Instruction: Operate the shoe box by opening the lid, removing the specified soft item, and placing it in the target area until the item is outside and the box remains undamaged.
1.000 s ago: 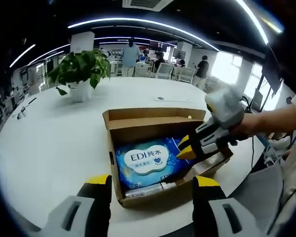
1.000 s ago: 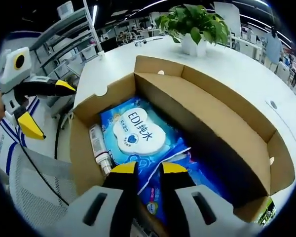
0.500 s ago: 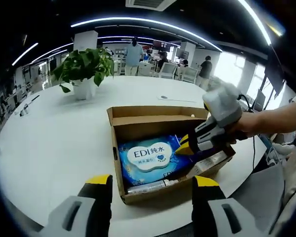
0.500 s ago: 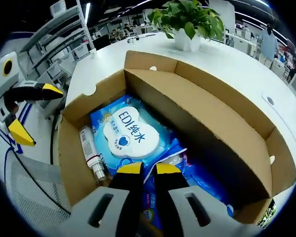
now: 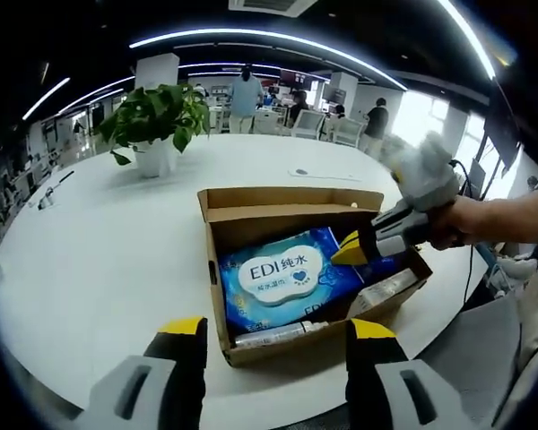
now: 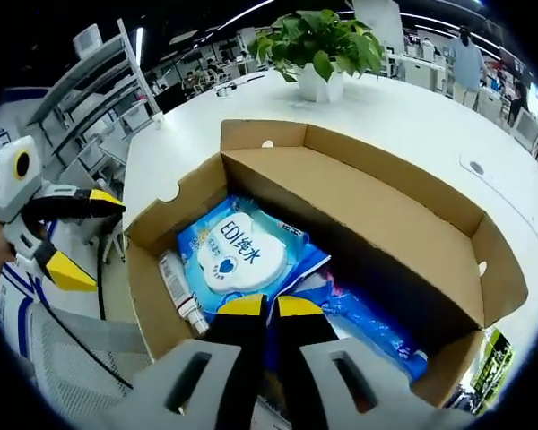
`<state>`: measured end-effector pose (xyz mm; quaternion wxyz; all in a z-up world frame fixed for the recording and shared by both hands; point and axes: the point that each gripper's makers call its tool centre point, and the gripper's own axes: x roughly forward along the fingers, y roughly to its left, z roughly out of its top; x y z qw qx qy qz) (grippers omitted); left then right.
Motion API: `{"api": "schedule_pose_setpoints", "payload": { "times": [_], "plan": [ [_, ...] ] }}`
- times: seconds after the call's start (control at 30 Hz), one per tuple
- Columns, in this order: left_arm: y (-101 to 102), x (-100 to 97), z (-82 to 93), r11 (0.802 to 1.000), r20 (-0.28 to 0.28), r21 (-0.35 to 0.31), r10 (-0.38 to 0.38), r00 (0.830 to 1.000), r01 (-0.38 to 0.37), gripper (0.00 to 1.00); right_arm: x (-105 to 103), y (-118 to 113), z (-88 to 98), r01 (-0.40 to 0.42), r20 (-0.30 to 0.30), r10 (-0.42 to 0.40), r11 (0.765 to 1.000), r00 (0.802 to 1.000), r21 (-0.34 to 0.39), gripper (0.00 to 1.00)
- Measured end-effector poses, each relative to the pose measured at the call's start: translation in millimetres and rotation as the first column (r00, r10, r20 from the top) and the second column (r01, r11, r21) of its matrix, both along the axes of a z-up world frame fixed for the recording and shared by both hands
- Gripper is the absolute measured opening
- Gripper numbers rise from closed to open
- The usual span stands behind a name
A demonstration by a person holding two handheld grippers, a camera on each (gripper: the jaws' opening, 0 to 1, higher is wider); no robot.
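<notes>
The left hand-held gripper (image 5: 273, 333) hovers released, jaws spread wide, just short of the near edge of the box (image 5: 278, 348). The box sits open on the white surface (image 5: 90, 260), toward the edge nearest the person, its lid folded back on the far side.

Inside lies the wipes pack (image 5: 287, 276), a blue soft pouch with a white label, flat on the box floor with a slim tube (image 5: 273, 335) along the near wall. In the right gripper view the right hand-held gripper (image 6: 265, 306) is clenched on the pack's blue edge (image 6: 300, 267), fingertips nearly together on a raised flap of wrapper.

The pack looks light and squashy, with a slick film skin (likely to slip if pinched too shallowly). A hold on the crimped end seam or a corner fold seems best; the middle would bulge. Lifting straight up should keep it from dragging on the cardboard walls.

Compared with a second ago, the right gripper has pulled up and back, and the pack's edge has risen with it. The left gripper has kept its place, open. Beyond the box, a potted plant (image 5: 152, 125) stands near the far edge.
</notes>
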<state>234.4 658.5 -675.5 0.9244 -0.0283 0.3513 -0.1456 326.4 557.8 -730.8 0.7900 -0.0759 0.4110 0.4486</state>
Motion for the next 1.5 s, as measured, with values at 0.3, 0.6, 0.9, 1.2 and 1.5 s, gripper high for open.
{"api": "schedule_pose_setpoints", "payload": {
  "times": [0.3,0.6,0.9,1.2,1.5],
  "plan": [
    [-6,6.8,-2.3,1.0,-0.009,0.012,-0.026,1.0,0.026,0.6,-1,-16,19.0,0.038,0.029,-0.039,0.999,0.999,0.021,0.0],
    [-14,24.1,-8.8,0.997,-0.028,0.04,-0.064,0.998,0.065,0.49,-3,-37,30.7,0.077,0.048,-0.078,0.997,0.996,0.031,0.0],
    [-19,40.8,-34.0,0.996,-0.118,0.047,-0.065,0.991,0.071,0.36,-5,-51,33.1,0.086,0.071,-0.087,0.996,0.994,0.015,0.0],
    [-27,50.9,-56.8,0.996,-0.233,0.011,-0.083,0.969,0.088,0.33,-4,-64,25.1,0.086,0.087,-0.083,0.996,0.993,-0.022,0.0],
    [-36,57.0,-67.5,0.993,-0.3,-0.066,-0.109,0.948,0.094,0.27,-4,-72,17.4,0.099,0.066,-0.097,0.995,0.993,-0.03,0.0]
  ]
}}
